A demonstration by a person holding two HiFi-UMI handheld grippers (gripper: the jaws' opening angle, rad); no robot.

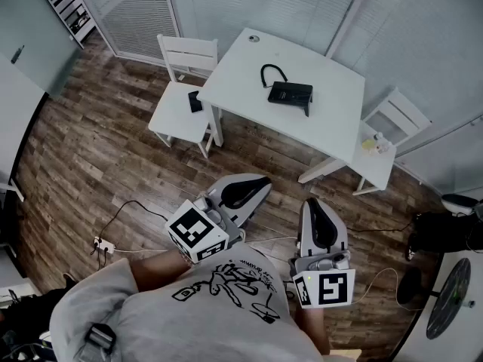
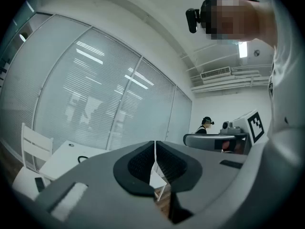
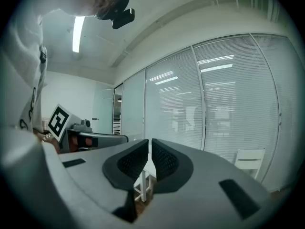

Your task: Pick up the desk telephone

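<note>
A black desk telephone [image 1: 290, 93] with a looped cord lies on the white table [image 1: 249, 89] far ahead of me. My left gripper [image 1: 260, 181] and right gripper [image 1: 315, 206] are held close to my body, well short of the table, both shut and empty. In the left gripper view the left gripper [image 2: 155, 152] shows its pads together, with the table's corner [image 2: 59, 161] and cord low at the left. The right gripper [image 3: 149, 151] points at the window blinds, nothing between its pads.
White chairs stand at the table's left [image 1: 181, 96] and right [image 1: 381, 138]; the left one carries a small dark object [image 1: 195, 101]. Cables and a power strip [image 1: 102, 243] lie on the wooden floor. Another person [image 2: 206, 125] sits at the far wall.
</note>
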